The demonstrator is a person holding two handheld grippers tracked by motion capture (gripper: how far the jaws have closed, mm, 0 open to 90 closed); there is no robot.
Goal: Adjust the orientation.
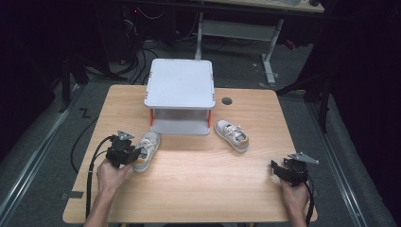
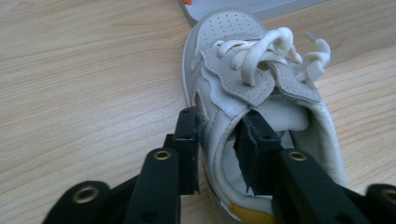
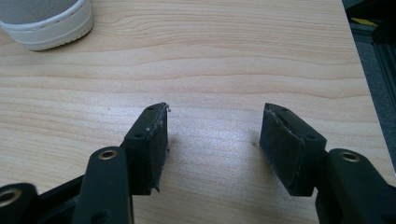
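Left gripper (image 2: 219, 135): jaws clamped on near shoe's (image 2: 261, 93) side wall, shoe not yet lifted. Right gripper (image 3: 212, 128): jaws apart, idle. Second shoe (image 1: 231, 135) untouched beside rack (image 1: 179, 85).

bare tabletop (image 1: 198, 175) between the hands, grey stand (image 1: 179, 94) blocking the far middle, shoes (image 1: 232, 135) flanking it

black hand-held gripper (image 2: 219, 140), brass-ringed screw holes, grey three-cornered plate, trailing black cable
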